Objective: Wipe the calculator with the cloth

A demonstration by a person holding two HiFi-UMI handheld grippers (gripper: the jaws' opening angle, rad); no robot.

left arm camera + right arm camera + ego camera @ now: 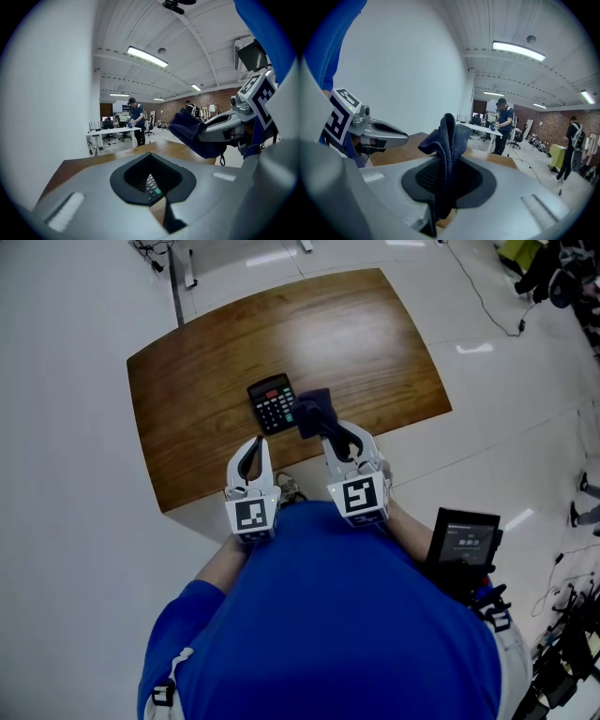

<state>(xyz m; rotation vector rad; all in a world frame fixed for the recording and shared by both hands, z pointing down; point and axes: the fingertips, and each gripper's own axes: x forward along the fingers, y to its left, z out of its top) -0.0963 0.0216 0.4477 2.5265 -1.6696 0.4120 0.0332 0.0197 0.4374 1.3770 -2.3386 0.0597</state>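
No legible text, calculator (pixel 273 402) key markings too small, handheld screen (pixel 468 540) print blurred

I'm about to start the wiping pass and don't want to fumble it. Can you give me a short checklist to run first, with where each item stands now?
1. Dark blue cloth clamped in the right gripper: ok, the jaws are shut on it.
2. Black calculator lying keys up on the brown wooden table: ok.
3. Cloth sticking out past the jaws to wipe with: ok, a fold protrudes.
4. Cloth touching the calculator: cannot tell; it sits by the calculator's right edge.
5. Left gripper steadying the calculator: not ok; its jaws are together, empty, and short of it.
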